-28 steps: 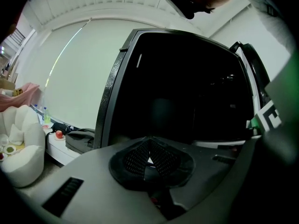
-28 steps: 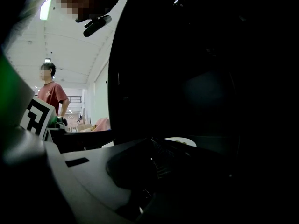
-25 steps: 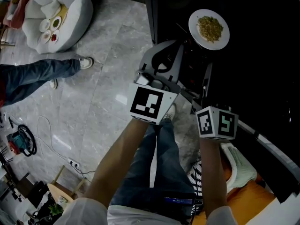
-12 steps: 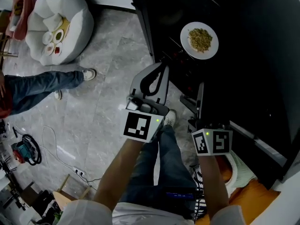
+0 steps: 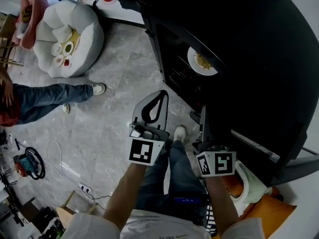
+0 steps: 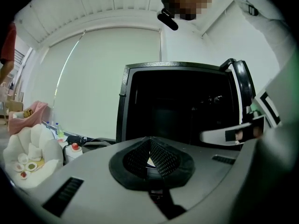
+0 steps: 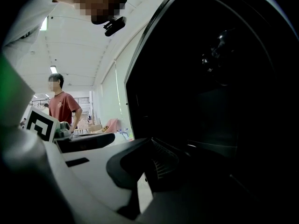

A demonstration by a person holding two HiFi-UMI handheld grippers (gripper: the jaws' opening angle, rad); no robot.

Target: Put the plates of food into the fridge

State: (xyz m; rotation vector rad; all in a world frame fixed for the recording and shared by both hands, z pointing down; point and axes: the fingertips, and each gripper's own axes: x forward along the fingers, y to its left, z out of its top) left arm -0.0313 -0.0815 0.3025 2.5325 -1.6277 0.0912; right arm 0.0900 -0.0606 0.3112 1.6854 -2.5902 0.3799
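Plate of food (image 5: pixel 202 62) on shelf inside fridge (image 5: pixel 249 44): placement judged done. Left gripper (image 5: pixel 160 96), right gripper (image 5: pixel 203 114) outside fridge, jaws together, empty.

floor (image 5: pixel 114 83): grey marble tile | white beanbag chair (image 5: pixel 65 31), apparently | window blind (image 6: pixel 103 78) drawn

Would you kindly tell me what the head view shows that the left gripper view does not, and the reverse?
Only the head view: yellowish food on a round white plate inside the black fridge, the grey marble floor and a bystander's jeans-clad legs. Only the left gripper view: the pale roller blind behind the fridge. Both: the fridge, the white puffy seat holding small dishes, and the left gripper, jaws together, empty.
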